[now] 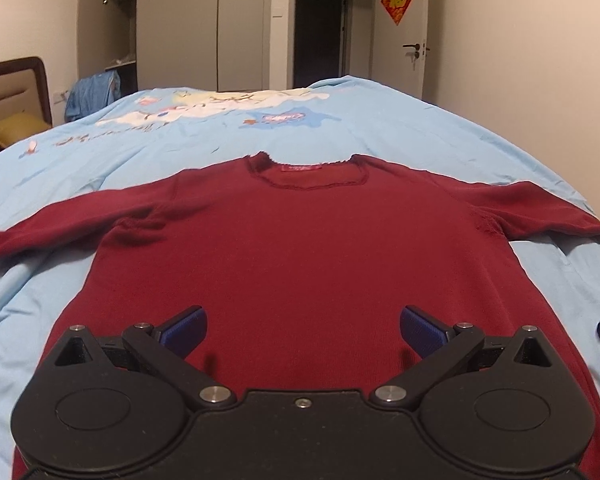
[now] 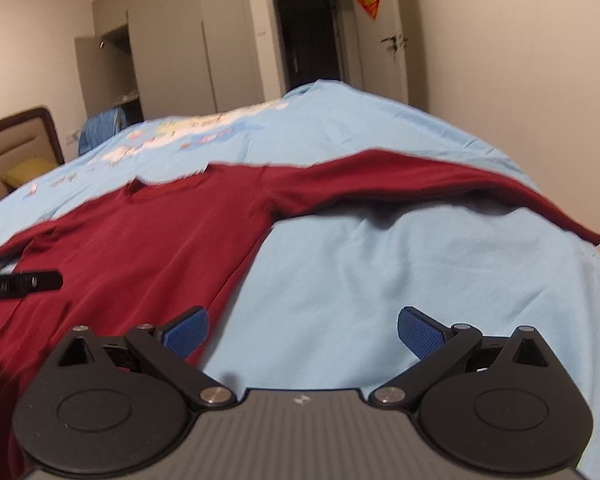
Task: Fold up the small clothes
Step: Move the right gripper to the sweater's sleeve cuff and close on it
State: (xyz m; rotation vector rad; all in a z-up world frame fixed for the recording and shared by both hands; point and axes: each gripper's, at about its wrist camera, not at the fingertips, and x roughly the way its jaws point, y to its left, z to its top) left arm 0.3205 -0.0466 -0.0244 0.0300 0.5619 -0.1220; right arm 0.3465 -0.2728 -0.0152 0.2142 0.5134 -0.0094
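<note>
On the blue bedspread: dark red sweater flat; sleeves outspread.

Warm, dim indoor light fills both views, soft and even, with no glare. The left wrist view is fairly sharp; faint shadows sit just ahead of the blue pads on the red sweater. The right wrist view is smeared by motion blur, worst along the sweater's edges. Fisheye bending curves the bed, and the top corners go black.
</note>
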